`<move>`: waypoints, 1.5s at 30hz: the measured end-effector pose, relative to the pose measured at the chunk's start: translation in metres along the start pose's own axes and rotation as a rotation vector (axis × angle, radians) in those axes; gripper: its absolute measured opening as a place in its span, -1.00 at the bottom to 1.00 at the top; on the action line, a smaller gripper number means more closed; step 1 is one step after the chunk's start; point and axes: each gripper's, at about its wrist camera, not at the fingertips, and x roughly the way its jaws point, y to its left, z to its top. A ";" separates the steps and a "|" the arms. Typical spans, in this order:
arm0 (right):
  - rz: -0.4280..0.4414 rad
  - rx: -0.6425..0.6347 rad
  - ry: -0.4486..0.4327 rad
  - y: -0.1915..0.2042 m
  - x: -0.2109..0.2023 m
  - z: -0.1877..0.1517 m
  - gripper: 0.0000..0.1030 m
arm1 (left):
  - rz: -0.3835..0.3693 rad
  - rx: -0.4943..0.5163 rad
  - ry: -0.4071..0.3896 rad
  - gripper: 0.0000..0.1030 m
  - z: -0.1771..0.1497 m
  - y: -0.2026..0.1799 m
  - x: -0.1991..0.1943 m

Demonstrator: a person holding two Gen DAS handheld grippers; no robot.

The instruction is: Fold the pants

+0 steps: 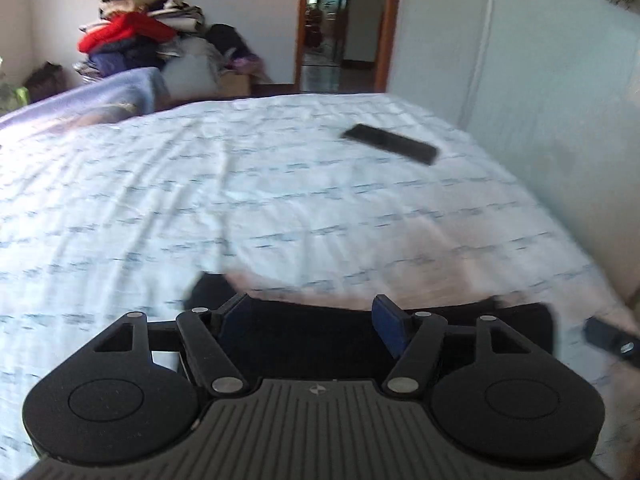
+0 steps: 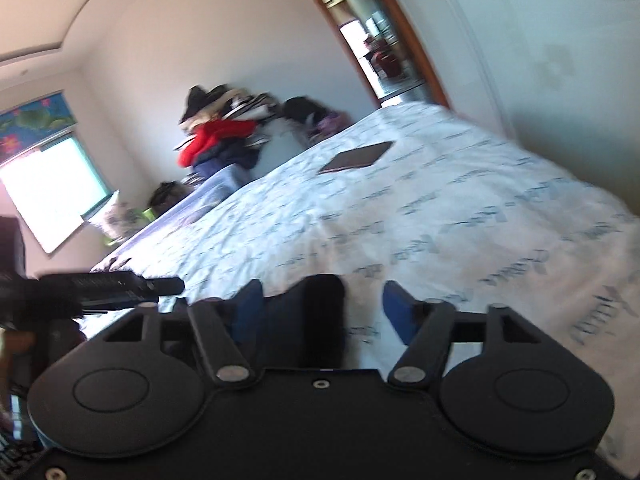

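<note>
Lying along the near edge of the bed (image 1: 280, 184), the dark pants (image 1: 304, 320) sit between the wide-open jaws of the left gripper (image 1: 310, 316). The right gripper (image 2: 320, 308), jaws likewise wide, frames one pants end without pinching it. A flat dark tablet (image 2: 356, 157) rests toward the far edge.
</note>
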 end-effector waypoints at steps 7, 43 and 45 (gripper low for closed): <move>-0.054 -0.168 0.140 0.014 0.045 0.005 -0.50 | 0.158 -0.013 0.106 0.36 0.000 0.069 0.050; 0.238 -0.531 0.543 0.181 0.238 -0.006 -0.81 | 0.178 -0.157 -0.026 0.47 -0.041 0.149 -0.009; 0.248 -0.542 0.511 0.190 0.236 -0.004 -0.83 | 0.184 -0.168 -0.028 0.48 -0.041 0.152 -0.010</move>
